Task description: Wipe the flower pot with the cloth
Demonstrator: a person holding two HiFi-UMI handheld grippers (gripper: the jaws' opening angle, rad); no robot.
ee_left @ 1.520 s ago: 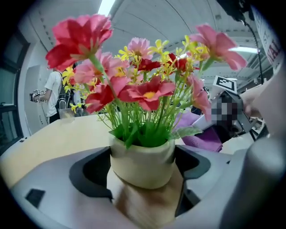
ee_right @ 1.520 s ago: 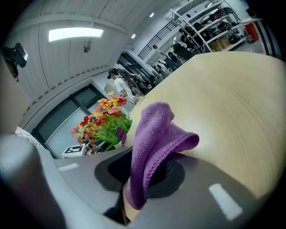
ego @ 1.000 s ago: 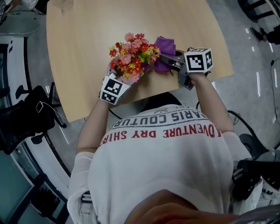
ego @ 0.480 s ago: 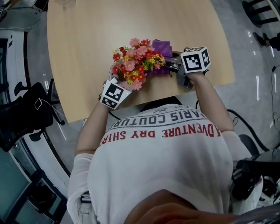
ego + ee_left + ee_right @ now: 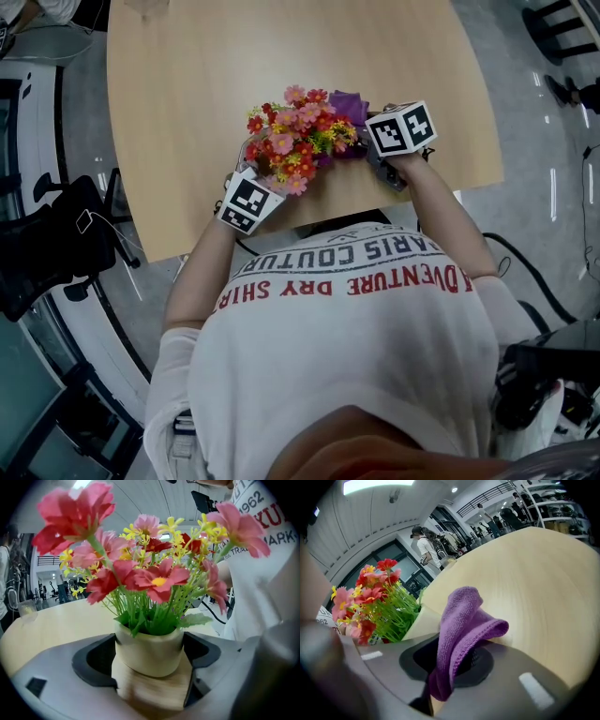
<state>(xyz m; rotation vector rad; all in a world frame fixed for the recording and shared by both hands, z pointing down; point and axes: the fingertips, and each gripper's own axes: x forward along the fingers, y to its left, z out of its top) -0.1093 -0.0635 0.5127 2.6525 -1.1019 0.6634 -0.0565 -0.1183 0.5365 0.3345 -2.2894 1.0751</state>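
A cream flower pot (image 5: pixel 149 651) on a wooden base (image 5: pixel 157 691) carries pink, red and yellow flowers (image 5: pixel 298 131). My left gripper (image 5: pixel 150 665) is shut on it, one jaw on each side. In the head view the blooms hide the pot, and only the left gripper's marker cube (image 5: pixel 246 200) shows. My right gripper (image 5: pixel 450 667) is shut on a purple cloth (image 5: pixel 464 625), which stands up folded between its jaws. The cloth (image 5: pixel 349 101) sits just right of the flowers, close to the pot's side (image 5: pixel 419 620); whether it touches I cannot tell.
The pale wooden table (image 5: pixel 234 56) stretches away beyond the pot, and its near edge lies just below both grippers. A black chair (image 5: pixel 47 253) stands at the left of the table. A clear cup (image 5: pixel 27 607) sits far off on the table.
My right gripper has moved left and down with the cloth, closer to the pot, so the flowers now hide more of the cloth. The left gripper still holds the pot.
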